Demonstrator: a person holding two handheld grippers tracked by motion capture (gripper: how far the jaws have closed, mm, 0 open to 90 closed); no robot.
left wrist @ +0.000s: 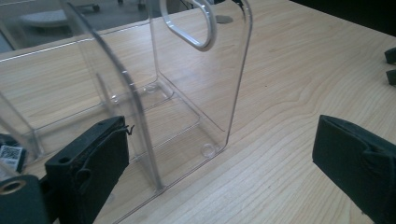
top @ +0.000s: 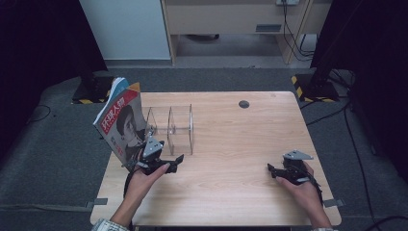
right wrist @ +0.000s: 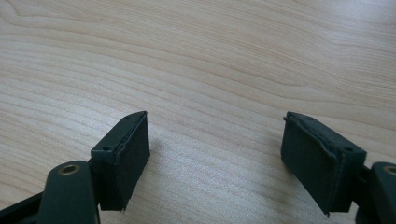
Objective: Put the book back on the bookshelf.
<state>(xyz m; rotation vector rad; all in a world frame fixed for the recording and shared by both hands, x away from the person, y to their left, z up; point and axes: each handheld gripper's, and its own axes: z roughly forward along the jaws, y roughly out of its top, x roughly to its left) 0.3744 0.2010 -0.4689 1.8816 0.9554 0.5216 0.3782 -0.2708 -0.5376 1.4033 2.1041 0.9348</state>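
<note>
A clear acrylic rack (top: 171,126) with upright dividers stands left of the table's middle. A red-covered magazine (top: 120,120) leans tilted at the rack's left end, with blue and orange covers (top: 123,86) behind it. My left gripper (top: 175,163) sits at the rack's near side, pointing right. In the left gripper view its jaws (left wrist: 219,163) are open and hold nothing, with the rack (left wrist: 187,98) just ahead and a barcode corner (left wrist: 9,154) at the far left. My right gripper (top: 272,172) rests low at the right front, open over bare wood (right wrist: 215,158).
The wooden table (top: 231,192) has a dark round hole (top: 244,104) near its back edge. Black stands with striped bases (top: 312,86) flank the table on the carpet. Cables trail on the floor at right.
</note>
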